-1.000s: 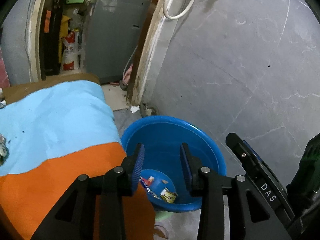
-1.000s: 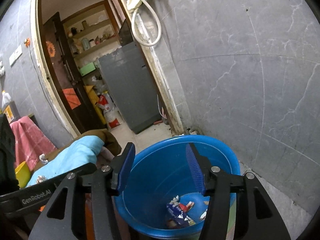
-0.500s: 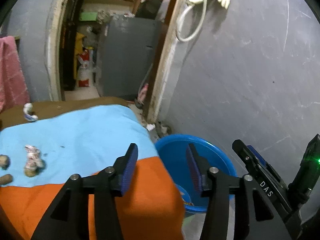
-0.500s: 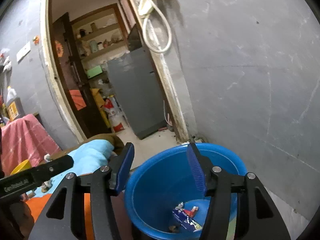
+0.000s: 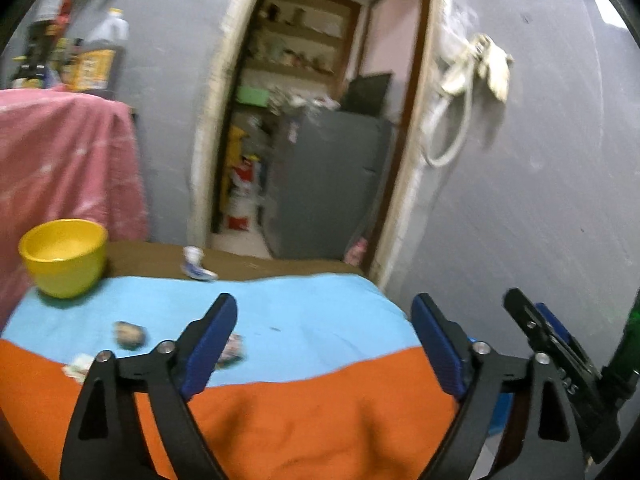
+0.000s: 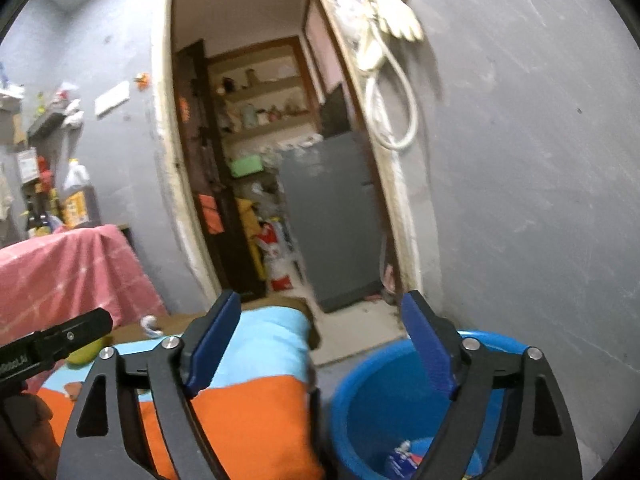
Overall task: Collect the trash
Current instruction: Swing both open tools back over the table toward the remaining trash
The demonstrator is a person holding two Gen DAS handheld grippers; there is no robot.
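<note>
1. Lying on the blue half of the cloth-covered surface (image 5: 312, 320), several pieces of trash await collection: a crumpled wrapper (image 5: 232, 350) just beside the left gripper's near finger, a brownish lump (image 5: 129, 333) further left, a pale scrap (image 5: 78, 365) at the orange border, and a white-and-blue piece (image 5: 196, 266) at the far brown edge.
2. Left gripper (image 5: 324, 344): jaws spread wide, nothing held. One second ago it hung over the blue bucket with jaws narrower; it has since swung back above the surface and opened.
3. Right gripper (image 6: 320, 344): jaws likewise spread and empty, now wider than before, raised between the surface's corner and the blue bucket (image 6: 360, 384).
4. Bucket contents: at least one wrapper (image 6: 400, 456) at the bottom, so earlier deposits appear complete.
5. Judgement: a new pick cycle is starting; the crumpled wrapper seems the nearest target.
6. A yellow bowl (image 5: 64, 256) stands at the far left corner, apart from the trash.
</note>
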